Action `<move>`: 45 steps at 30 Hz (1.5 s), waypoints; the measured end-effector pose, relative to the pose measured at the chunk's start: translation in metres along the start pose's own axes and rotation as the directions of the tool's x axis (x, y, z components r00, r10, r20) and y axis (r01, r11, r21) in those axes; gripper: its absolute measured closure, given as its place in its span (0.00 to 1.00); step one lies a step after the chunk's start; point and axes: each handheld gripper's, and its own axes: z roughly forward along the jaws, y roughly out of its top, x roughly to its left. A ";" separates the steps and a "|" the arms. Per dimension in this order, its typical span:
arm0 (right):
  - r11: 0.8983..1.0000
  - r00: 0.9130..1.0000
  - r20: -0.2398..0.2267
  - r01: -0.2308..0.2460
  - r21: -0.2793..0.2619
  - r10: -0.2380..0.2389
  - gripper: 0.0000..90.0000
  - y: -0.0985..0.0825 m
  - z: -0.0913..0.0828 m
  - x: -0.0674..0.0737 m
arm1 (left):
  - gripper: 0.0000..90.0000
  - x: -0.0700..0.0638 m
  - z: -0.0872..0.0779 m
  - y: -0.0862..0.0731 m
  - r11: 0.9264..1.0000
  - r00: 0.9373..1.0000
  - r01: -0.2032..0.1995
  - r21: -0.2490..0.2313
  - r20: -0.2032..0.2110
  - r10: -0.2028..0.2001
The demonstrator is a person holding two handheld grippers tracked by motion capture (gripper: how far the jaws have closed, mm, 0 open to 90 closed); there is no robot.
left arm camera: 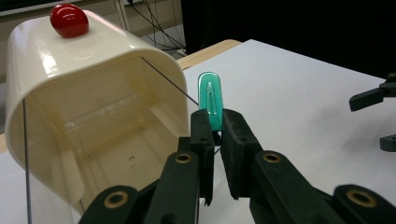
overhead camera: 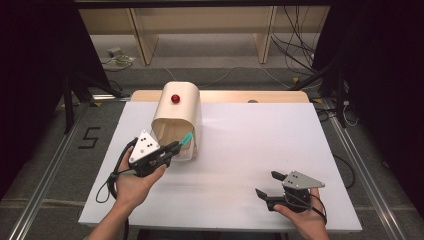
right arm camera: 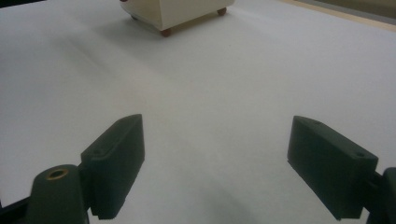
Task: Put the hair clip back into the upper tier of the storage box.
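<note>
Left tool (overhead camera: 175,147) closed on the green handle (left arm camera: 211,99) of a clear door that fronts the cream box (overhead camera: 176,122); the box stands at the far left of the white counter (overhead camera: 240,150), a red knob (overhead camera: 175,98) on its curved top. In the left gripper view the jaws pinch the handle near its lower end, most of its length rising free above them, and the door's clear edge runs from the handle toward the box's upper corner. The box interior appears empty. Right tool (overhead camera: 268,186) open, jaws wide apart, near the counter's front right and well apart from the box; in the right gripper view only bare counter lies between its jaws, with the box's base and small feet (right arm camera: 166,32) far ahead.

Risks, as judged from this moment. The grip is shallow and low on a smooth, narrow handle, so a pull off the door's swing line could let the handle slip from the jaws. The box looks light and nothing braces it, the right tool being far off; a firm tug could drag or tip it toward the counter's edge instead of moving the door. A twist of the wrist could strain the thin clear panel at its hinge, which is not visible here.
</note>
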 end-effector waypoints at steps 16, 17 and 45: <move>1.000 1.000 0.003 -0.008 0.006 0.008 0.22 0.000 0.000 0.000 | 0.92 0.004 -0.002 0.001 1.000 1.000 0.010 -0.005 -0.014 -0.010; 1.000 1.000 0.003 -0.008 0.006 0.008 0.22 0.000 0.000 0.000 | 0.92 0.004 -0.002 0.001 1.000 1.000 0.011 -0.005 -0.015 -0.011; 1.000 1.000 0.002 -0.004 0.004 0.004 0.22 0.000 0.000 0.000 | 0.92 0.013 -0.004 0.001 0.999 0.999 0.032 0.004 -0.031 -0.032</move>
